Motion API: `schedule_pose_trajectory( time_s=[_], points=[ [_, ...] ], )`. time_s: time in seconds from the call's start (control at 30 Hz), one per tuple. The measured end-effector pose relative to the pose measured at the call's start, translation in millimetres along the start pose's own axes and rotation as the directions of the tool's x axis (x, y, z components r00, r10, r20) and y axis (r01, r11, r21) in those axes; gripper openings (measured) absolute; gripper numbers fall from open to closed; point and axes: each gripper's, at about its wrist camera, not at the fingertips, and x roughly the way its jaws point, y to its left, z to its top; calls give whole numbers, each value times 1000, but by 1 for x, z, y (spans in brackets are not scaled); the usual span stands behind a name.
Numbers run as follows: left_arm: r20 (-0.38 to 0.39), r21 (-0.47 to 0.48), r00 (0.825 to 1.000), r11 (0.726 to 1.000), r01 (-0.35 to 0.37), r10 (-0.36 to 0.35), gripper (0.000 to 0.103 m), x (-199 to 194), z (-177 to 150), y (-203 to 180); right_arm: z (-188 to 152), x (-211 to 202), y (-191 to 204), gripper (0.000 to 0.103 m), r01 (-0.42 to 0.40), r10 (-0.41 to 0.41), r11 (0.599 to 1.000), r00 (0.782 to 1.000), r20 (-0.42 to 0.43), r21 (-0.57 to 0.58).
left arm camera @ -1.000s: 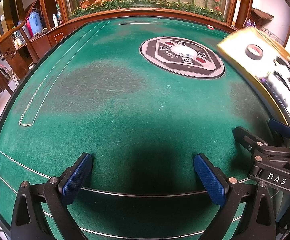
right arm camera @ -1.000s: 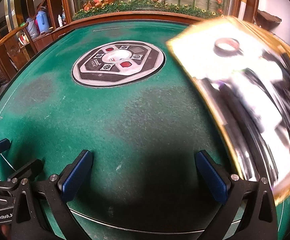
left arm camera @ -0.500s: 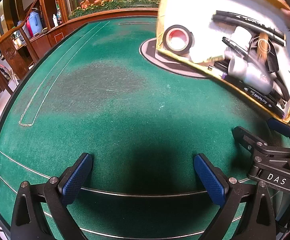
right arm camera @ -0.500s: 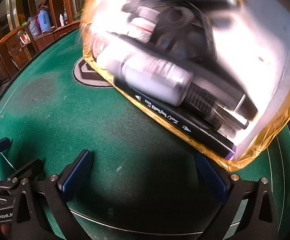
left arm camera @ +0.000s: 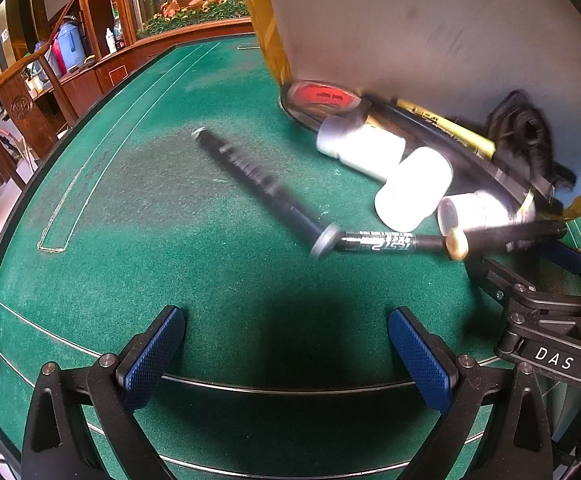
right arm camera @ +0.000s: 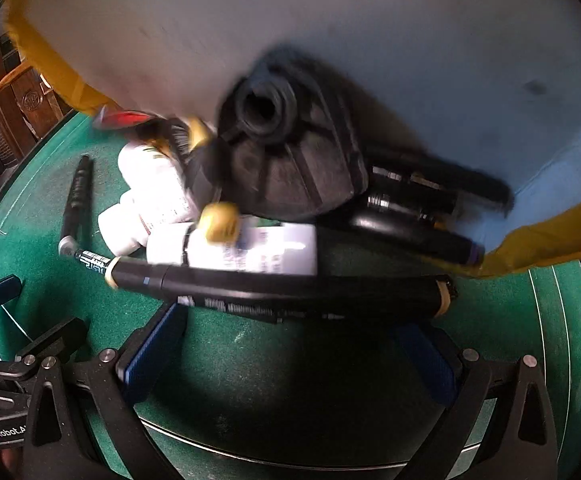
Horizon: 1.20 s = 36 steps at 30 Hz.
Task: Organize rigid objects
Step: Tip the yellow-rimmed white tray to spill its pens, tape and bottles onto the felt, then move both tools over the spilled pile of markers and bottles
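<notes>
1. Markers, bottles and a tape roll (left arm camera: pixel 322 96) lie spilled in a heap on the green table (left arm camera: pixel 130 200), right at the lower edge of a steeply tilted white tray (left arm camera: pixel 430 20) with a gold rim.
2. One black marker (left arm camera: pixel 250 176) lies alone on the felt, apart from the tray; a second marker (left arm camera: pixel 378 241) meets its near end.
3. Two white bottles (left arm camera: pixel 412 188) lie between those markers and the tray.
4. A black ribbed part (right arm camera: pixel 286 160) rests against the tray's face, above a white tube (right arm camera: pixel 250 252).
5. Left gripper (left arm camera: pixel 286 352) hovers on the near side of the tray, jaws spread wide, holding nothing.
6. Right gripper (right arm camera: pixel 290 356) sits just below the heap, jaws likewise apart and empty.
</notes>
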Motion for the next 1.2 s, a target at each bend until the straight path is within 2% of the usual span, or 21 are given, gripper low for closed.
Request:
schedule_pose_trajectory(
  time_s=[1.2],
  points=[
    [0,-1,1000,1000,0,0,102,2,-1,1,2,1,0,103,1,-1,1000,1000,0,1]
  ],
)
